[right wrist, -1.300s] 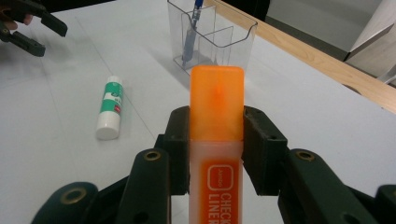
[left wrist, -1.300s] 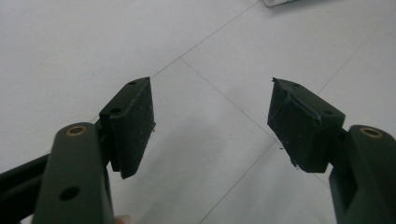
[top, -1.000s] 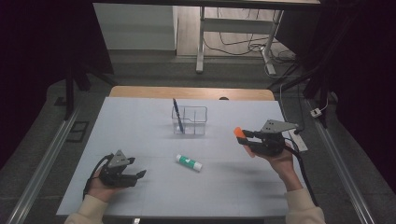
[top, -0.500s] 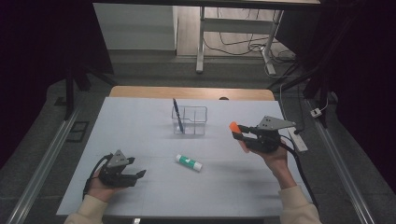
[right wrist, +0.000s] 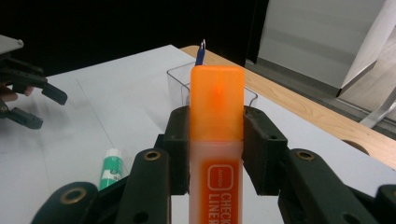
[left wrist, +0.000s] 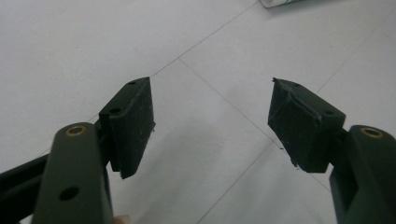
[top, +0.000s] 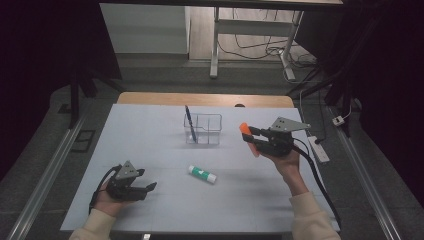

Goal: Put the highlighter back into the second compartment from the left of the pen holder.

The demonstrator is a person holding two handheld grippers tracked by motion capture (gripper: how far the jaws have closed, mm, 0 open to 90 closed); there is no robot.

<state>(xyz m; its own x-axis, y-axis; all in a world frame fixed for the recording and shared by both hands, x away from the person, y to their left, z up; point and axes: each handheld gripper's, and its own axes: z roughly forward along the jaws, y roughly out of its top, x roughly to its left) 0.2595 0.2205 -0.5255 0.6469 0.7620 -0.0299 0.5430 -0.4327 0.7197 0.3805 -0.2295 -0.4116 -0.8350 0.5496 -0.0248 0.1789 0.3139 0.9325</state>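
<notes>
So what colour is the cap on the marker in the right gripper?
Orange cap, clearest in the right gripper view.

Looks like a lab: white worktable (top: 150, 125) on metal rails (top: 45, 170), dark curtains, cables (top: 260, 47) across the floor.

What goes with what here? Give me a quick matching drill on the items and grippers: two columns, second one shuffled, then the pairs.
Column 1
1. orange highlighter
2. blue pen
3. glue stick
4. left gripper

Column 2
A. lying flat on the white table
B. open, nothing between the jaws
C. clamped in the right gripper
D. standing tilted in the clear organiser

Pairs: 1-C, 2-D, 3-A, 4-B
</notes>
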